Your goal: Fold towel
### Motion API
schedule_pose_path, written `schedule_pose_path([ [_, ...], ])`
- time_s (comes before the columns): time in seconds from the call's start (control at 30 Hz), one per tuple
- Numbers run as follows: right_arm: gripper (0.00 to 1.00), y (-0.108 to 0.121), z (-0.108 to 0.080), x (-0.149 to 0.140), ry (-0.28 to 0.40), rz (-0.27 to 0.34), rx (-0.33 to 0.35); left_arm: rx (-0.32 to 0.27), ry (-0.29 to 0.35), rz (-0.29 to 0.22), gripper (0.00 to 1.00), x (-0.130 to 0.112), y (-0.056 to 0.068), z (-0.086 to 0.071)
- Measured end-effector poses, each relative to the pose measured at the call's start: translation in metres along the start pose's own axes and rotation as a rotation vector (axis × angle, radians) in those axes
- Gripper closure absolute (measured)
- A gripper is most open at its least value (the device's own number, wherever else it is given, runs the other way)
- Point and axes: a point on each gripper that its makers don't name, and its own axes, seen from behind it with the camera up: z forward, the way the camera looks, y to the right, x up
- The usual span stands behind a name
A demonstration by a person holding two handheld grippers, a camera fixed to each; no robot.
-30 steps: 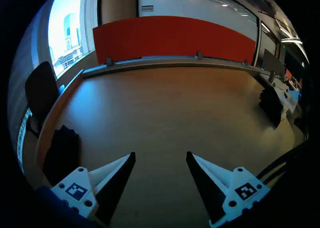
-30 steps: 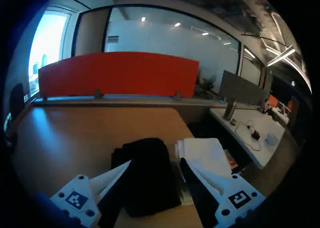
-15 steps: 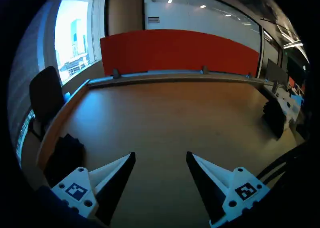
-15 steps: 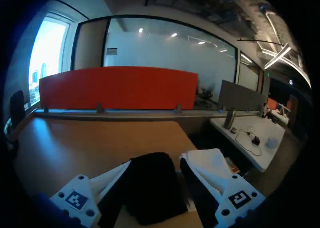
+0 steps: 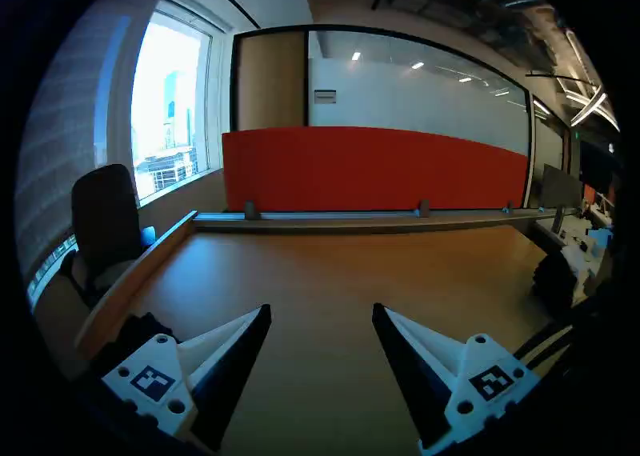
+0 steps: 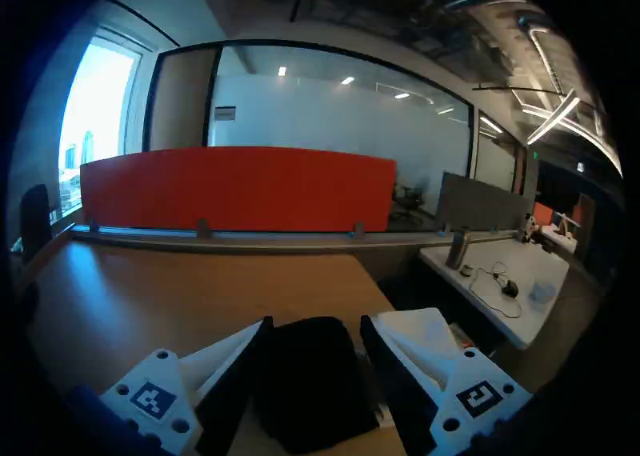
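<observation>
Smooth wooden desk [image 5: 336, 264], soft black towel [image 6: 316, 384], left gripper [image 5: 320, 306], right gripper [image 6: 316, 320], jaws apart, empty.

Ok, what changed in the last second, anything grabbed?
Both tools tipped upward: the desk and red divider slid lower in each view. The right tool also closed in on the black towel, now between its open fingers, ungripped. The left tool stays open over the desk. Nothing taken or released; the towel and white stack lie as before.
</observation>
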Motion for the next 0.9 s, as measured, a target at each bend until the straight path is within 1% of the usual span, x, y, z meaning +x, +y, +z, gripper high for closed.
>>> schedule_pose_path([
  [0.3, 0.16, -0.014, -0.003, 0.017, 0.044, -0.016, 0.027, 0.004, 0.052, -0.001, 0.06, 0.018, -0.007, 0.002],
  [0.5, 0.16, -0.027, -0.002, 0.038, 0.095, 0.012, 0.049, 0.001, 0.103, -0.022, 0.06, 0.035, -0.011, 0.001],
  [0.7, 0.16, -0.038, -0.002, 0.055, 0.134, 0.065, 0.077, 0.002, 0.136, -0.026, 0.06, 0.049, -0.016, 0.001],
  [0.9, 0.16, -0.063, -0.007, 0.075, 0.185, 0.082, 0.117, -0.004, 0.151, -0.029, 0.06, 0.056, -0.017, 0.004],
])
